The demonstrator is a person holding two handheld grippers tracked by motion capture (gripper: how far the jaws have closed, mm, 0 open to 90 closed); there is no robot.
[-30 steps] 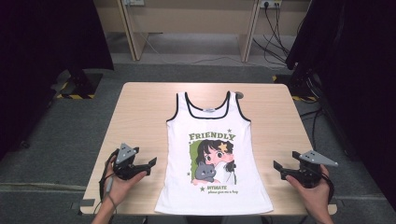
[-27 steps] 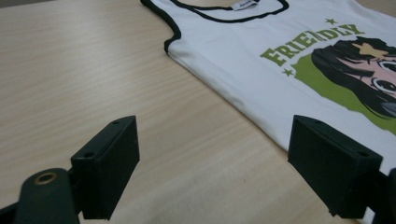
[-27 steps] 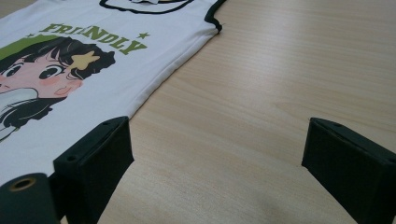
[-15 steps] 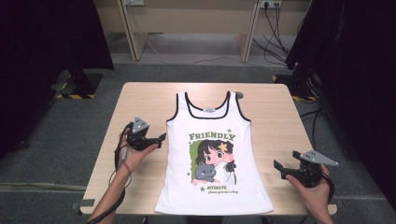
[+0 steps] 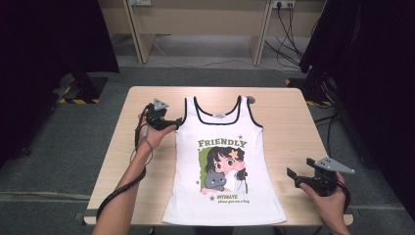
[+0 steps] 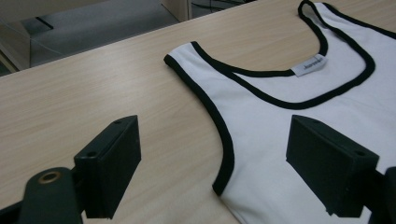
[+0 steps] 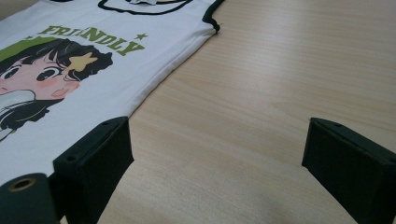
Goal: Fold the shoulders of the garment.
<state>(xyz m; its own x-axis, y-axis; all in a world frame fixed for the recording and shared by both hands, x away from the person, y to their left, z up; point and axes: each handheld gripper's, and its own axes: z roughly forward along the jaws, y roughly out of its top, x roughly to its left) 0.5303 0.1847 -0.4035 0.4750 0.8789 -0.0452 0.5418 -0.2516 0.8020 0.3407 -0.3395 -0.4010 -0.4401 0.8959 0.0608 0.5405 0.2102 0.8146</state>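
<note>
A white tank top [image 5: 222, 196] with black trim and a "FRIENDLY" cartoon print lies flat on the wooden table [image 5: 293, 127], neck toward the far edge. My left gripper [image 5: 175, 123] is at the top's left armhole, open. In the left gripper view the gripper [image 6: 215, 144] straddles the black armhole trim of the tank top [image 6: 261, 154], with one jaw over bare wood [image 6: 93, 93] and the other over white cloth. My right gripper [image 5: 292, 177] hovers open near the front right, beside the top's side seam. In the right gripper view the gripper [image 7: 219, 149] has bare table [image 7: 303, 70] between its jaws, and the tank top [image 7: 116, 70] lies off to the left.
A small round grommet [image 5: 250, 99] sits in the table near the far edge. Beyond the table stand light wooden desks [image 5: 195, 19] with cables [image 5: 288, 44] on the grey floor. Black curtains [image 5: 44, 58] hang on both sides. Bare wood flanks the top on both sides.
My left gripper has travelled from the front left of the table forward and right, up to the top's left armhole. The right gripper has stayed where it was.
</note>
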